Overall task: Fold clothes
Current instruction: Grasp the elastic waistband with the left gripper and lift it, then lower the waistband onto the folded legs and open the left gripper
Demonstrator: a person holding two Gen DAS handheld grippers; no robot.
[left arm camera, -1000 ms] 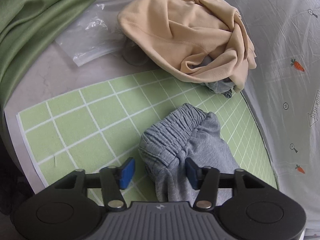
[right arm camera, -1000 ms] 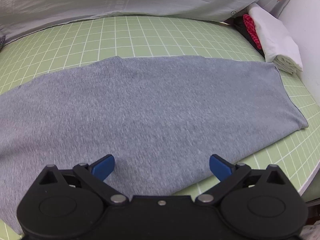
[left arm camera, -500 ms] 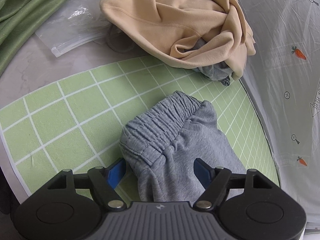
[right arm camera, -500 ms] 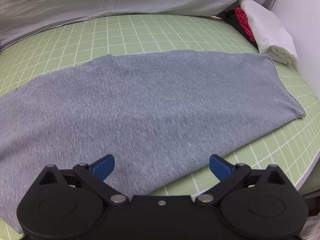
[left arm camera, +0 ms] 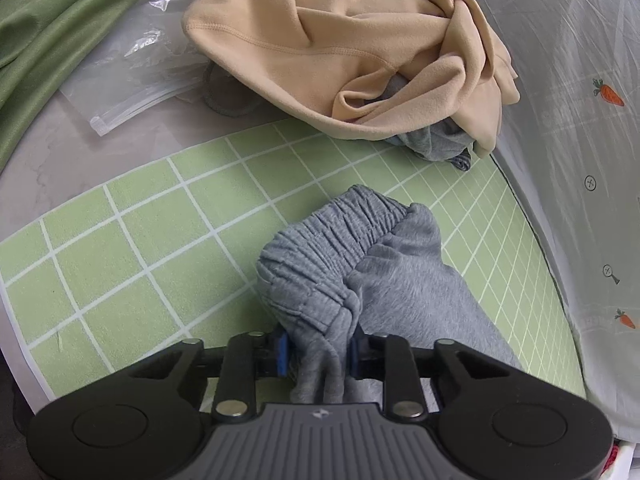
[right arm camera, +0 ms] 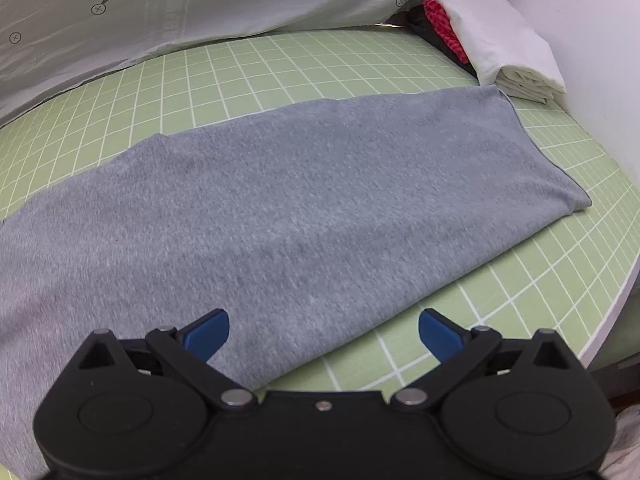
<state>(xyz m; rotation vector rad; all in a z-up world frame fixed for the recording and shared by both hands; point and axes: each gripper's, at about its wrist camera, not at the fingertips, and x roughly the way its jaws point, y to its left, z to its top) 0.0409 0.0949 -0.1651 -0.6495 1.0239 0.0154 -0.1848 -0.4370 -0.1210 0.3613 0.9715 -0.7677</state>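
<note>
Grey sweatpants (left arm camera: pixel 360 256) lie on a green grid mat (left arm camera: pixel 132 240), their gathered elastic waistband bunched up in the left wrist view. My left gripper (left arm camera: pixel 318 350) is closing, and its blue pads press on a bunch of the waistband fabric. In the right wrist view the grey sweatpants (right arm camera: pixel 304 200) stretch flat across the mat (right arm camera: pixel 520 292), the leg end at the right. My right gripper (right arm camera: pixel 324 330) stands open just above the pants' near edge, with nothing pinched between its fingers.
A crumpled beige garment (left arm camera: pixel 352 40) with grey cloth under it lies beyond the mat. A clear plastic bag (left arm camera: pixel 132 80) and green fabric (left arm camera: pixel 52 28) lie at the far left. A white carrot-print sheet (left arm camera: pixel 580 160) borders the mat. Folded white cloth (right arm camera: pixel 504 44) and a red item sit far right.
My left gripper slid forward around the waistband and its jaws came together on the fabric. My right gripper shifted sideways over the pants and rolled a little, still open.
</note>
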